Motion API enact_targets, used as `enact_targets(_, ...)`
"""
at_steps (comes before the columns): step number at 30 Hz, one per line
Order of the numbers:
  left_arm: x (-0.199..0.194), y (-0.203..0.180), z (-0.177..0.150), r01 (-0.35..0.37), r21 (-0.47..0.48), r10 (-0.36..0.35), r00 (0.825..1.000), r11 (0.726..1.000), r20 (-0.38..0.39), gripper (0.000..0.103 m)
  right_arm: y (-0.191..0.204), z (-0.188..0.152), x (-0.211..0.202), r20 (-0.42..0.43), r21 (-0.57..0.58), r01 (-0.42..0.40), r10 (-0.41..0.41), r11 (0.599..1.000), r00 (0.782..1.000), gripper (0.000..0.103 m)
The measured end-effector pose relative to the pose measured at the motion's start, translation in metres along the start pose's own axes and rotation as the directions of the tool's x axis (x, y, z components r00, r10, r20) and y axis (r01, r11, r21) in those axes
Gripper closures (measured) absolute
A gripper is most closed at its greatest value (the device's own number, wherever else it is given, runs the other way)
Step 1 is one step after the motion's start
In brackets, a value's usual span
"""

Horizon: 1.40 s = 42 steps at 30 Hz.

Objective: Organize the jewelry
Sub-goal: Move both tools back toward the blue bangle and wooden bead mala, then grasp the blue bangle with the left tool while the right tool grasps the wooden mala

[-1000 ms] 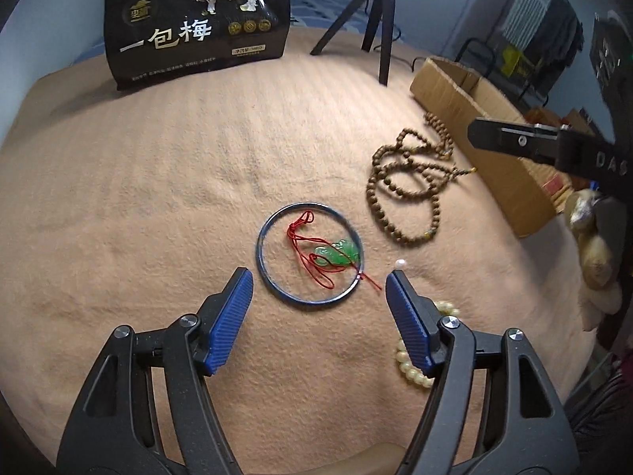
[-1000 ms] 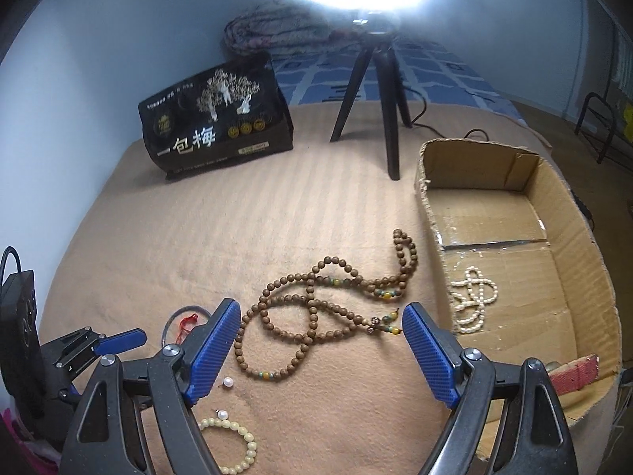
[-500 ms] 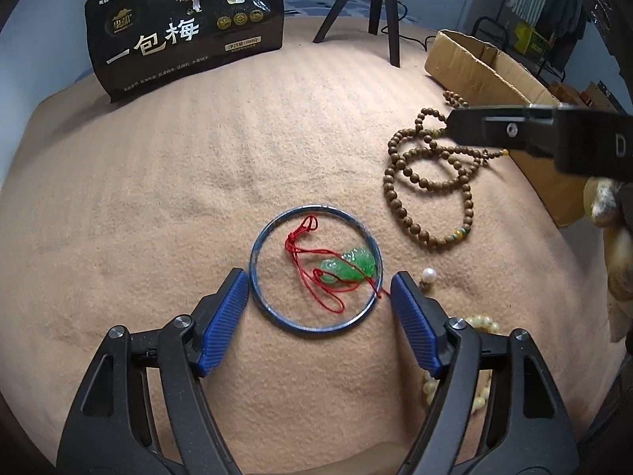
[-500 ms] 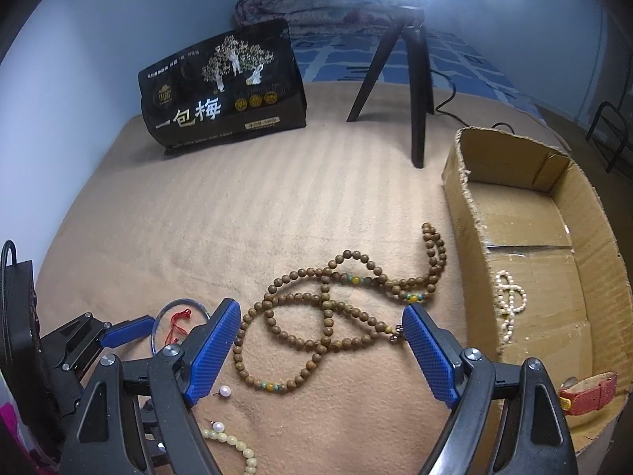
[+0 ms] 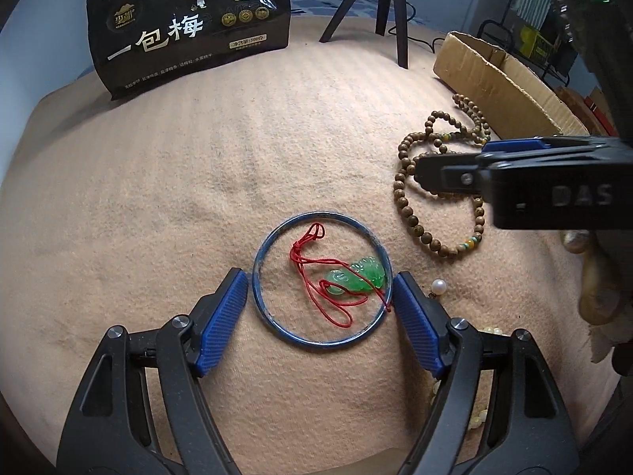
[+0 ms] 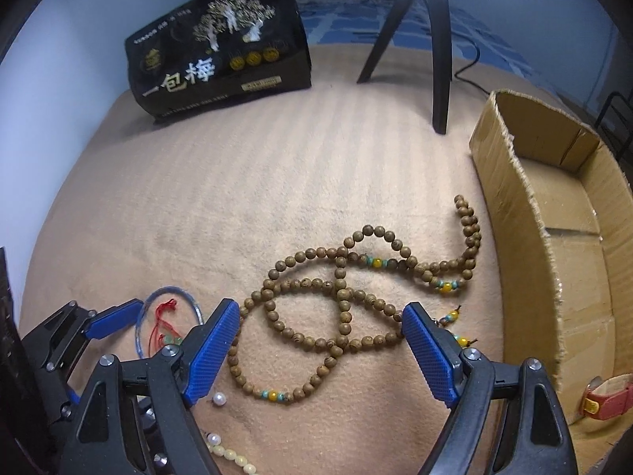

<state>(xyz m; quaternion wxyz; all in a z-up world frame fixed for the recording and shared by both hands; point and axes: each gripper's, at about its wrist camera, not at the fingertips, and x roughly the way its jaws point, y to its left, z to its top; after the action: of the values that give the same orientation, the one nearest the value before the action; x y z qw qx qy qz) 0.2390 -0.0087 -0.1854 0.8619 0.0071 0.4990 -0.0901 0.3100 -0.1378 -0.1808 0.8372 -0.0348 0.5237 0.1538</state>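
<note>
A tan blanket (image 5: 166,182) with a soft, faintly ribbed nap is spread over the surface on which the jewelry lies; what lies under it cannot be told. The left gripper (image 5: 320,295) is held open, its ridged blue pads set just outside the two sides of a thin blue bangle (image 5: 273,237), a smooth round hoop lying flat. Inside the hoop a carved green pendant (image 5: 362,277), glossy and translucent, is seen on a looped red cord (image 5: 312,265), the end of which crosses the hoop's rim beside the right pad.

The right gripper (image 6: 322,322) is likewise spread wide, hanging low over a long strand of round brown wooden beads (image 6: 340,308) that is coiled in overlapping loops, with small yellow and turquoise accent beads set at intervals. Whether its pads touch the strand cannot be told. A single white pearl (image 6: 218,399) is found near the strand's lower loop, and part of a cream bead bracelet (image 6: 233,458) shows at the bottom edge.

To the right, an open corrugated cardboard box (image 6: 514,213) with rough torn edges stands just beside the strand; a red strap (image 6: 607,396) lies at its near end. At the far side, a glossy black bag (image 6: 221,47) printed with gold and white characters stands upright, and black tripod legs (image 6: 441,51) rest on the blanket.
</note>
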Motion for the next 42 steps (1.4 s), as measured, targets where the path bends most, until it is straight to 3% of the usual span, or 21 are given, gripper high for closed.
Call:
enact_targets(7, 0.0, 0.003, 0.0, 0.019, -0.013, -0.018, 1.0, 1.0, 0.001, 0.025, 0.009, 0.0, 0.016, -0.019, -0.059, 0.073, -0.074, 0.996, 0.997, 0.007)
enact_targets(13, -0.001, 0.003, 0.0, 0.019, -0.015, -0.019, 1.0, 1.0, 0.007, 0.028, 0.004, 0.001, 0.024, -0.037, -0.056, 0.081, -0.083, 0.995, 0.996, 0.006)
enact_targets(18, -0.002, 0.006, 0.001, 0.032, -0.032, -0.032, 0.999, 0.999, 0.008, 0.03, 0.008, 0.002, 0.021, -0.024, -0.085, 0.088, -0.09, 0.993, 0.996, 0.028)
enact_targets(20, -0.002, 0.006, 0.001, 0.035, -0.035, -0.034, 0.999, 0.999, 0.01, 0.03, 0.01, 0.003, 0.019, -0.021, -0.097, 0.078, -0.08, 0.992, 0.997, 0.055)
enact_targets(23, -0.004, 0.007, 0.001, 0.042, -0.042, -0.041, 0.999, 0.998, 0.013, 0.03, 0.011, 0.003, 0.018, -0.02, -0.097, 0.07, -0.072, 0.993, 0.997, 0.081)
enact_targets(25, -0.005, 0.009, 0.0, 0.054, -0.056, -0.053, 0.998, 0.997, 0.016, 0.03, 0.011, 0.003, 0.016, -0.021, -0.096, 0.065, -0.067, 0.993, 0.998, 0.092)
enact_targets(33, -0.015, 0.011, -0.002, 0.062, -0.066, -0.059, 0.998, 0.996, 0.036, 0.03, 0.004, 0.002, 0.002, 0.007, -0.064, 0.034, -0.034, 0.997, 0.999, 0.093)
enact_targets(42, -0.037, 0.014, 0.002, 0.072, -0.079, -0.065, 0.994, 0.994, 0.086, 0.03, 0.002, 0.008, -0.042, 0.096, -0.039, -0.008, 0.012, 0.999, 0.995, 0.093)
